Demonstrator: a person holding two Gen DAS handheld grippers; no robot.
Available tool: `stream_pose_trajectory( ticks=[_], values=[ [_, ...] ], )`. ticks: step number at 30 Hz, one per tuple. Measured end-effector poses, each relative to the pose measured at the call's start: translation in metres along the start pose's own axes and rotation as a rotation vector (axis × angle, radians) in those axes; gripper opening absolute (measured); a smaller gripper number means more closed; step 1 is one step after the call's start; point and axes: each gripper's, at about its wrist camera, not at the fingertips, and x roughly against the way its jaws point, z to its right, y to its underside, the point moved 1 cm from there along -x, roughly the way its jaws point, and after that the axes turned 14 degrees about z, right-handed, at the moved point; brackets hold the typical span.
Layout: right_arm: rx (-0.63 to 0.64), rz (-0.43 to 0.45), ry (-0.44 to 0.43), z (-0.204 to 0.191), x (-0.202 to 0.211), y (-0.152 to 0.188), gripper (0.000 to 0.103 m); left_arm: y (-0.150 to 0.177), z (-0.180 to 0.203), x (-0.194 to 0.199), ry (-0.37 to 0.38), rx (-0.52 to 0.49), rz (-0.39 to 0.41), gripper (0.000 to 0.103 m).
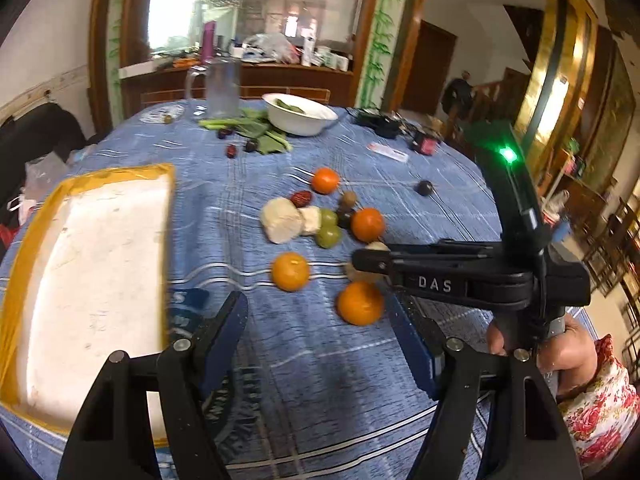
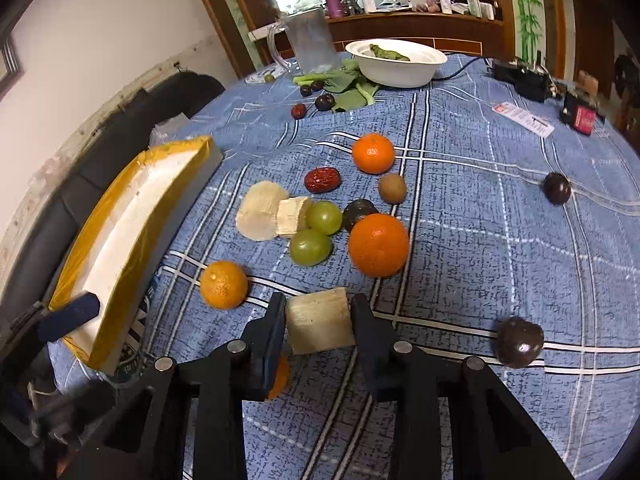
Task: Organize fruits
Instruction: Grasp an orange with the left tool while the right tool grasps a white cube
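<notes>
On the blue checked tablecloth lies a loose group of fruit: oranges (image 2: 378, 244) (image 2: 373, 153) (image 2: 223, 284), two green grapes (image 2: 310, 246), a red date (image 2: 322, 179), a kiwi (image 2: 393, 188) and pale cut pieces (image 2: 260, 210). My right gripper (image 2: 318, 300) is shut on a pale, fibrous cut chunk (image 2: 320, 328), with both pads against its sides. In the left wrist view my left gripper (image 1: 316, 300) stands open low over the cloth. An orange (image 1: 360, 302) lies just inside its right finger, untouched. The white foam tray (image 1: 120, 172) with yellow taped rim sits at the left.
A white bowl (image 1: 312, 126) with greens, a glass mug (image 1: 222, 88) and leafy stalks (image 1: 256, 128) stand at the far side. Dark round fruits (image 2: 520, 342) (image 2: 557, 187) lie to the right. A hand with a floral sleeve (image 1: 592, 400) holds the right gripper.
</notes>
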Motion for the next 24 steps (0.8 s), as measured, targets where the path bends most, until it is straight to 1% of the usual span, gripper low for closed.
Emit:
stream_pose_trajectory(
  ticks=[3, 5, 7, 10, 12, 14, 15, 16, 17, 18, 20, 24],
  values=[
    [-0.027, 0.026, 0.001, 0.008, 0.004, -0.002, 0.035, 0.002, 0.011, -0.015, 0.030, -0.017, -0.022, 0.072],
    [-0.045, 0.054, 0.009, 0.015, 0.009, -0.004, 0.035, 0.004, 0.018, -0.029, 0.053, -0.028, -0.051, 0.072],
    [-0.072, 0.071, 0.000, 0.020, 0.013, -0.007, 0.035, 0.005, 0.024, -0.042, 0.067, -0.033, -0.070, 0.072],
    [-0.103, 0.068, -0.006, 0.028, 0.016, -0.008, 0.035, 0.008, 0.030, -0.059, 0.083, -0.040, -0.096, 0.072],
    [-0.105, 0.062, -0.002, 0.029, 0.014, -0.008, 0.035, 0.011, 0.032, -0.068, 0.073, -0.043, -0.120, 0.072],
    [-0.095, 0.056, -0.001, 0.026, 0.013, -0.008, 0.035, 0.013, 0.032, -0.075, 0.074, -0.033, -0.149, 0.065],
    [-0.087, 0.052, 0.002, 0.025, 0.013, -0.008, 0.035, 0.014, 0.031, -0.077, 0.078, -0.025, -0.161, 0.053],
    [-0.080, 0.048, 0.007, 0.024, 0.012, -0.007, 0.036, 0.015, 0.030, -0.080, 0.064, -0.025, -0.170, 0.042],
    [-0.072, 0.041, 0.011, 0.023, 0.010, -0.007, 0.036, 0.015, 0.028, -0.081, 0.048, -0.022, -0.172, 0.037],
    [-0.065, 0.032, 0.013, 0.023, 0.007, -0.006, 0.036, 0.015, 0.025, -0.080, 0.049, -0.009, -0.170, 0.033],
    [-0.054, 0.030, 0.016, 0.022, 0.006, -0.004, 0.036, 0.015, 0.020, -0.079, 0.061, 0.021, -0.169, 0.033],
    [-0.031, 0.037, 0.023, 0.019, 0.007, -0.002, 0.035, 0.015, 0.014, -0.068, 0.021, 0.035, -0.145, 0.033]
  ],
)
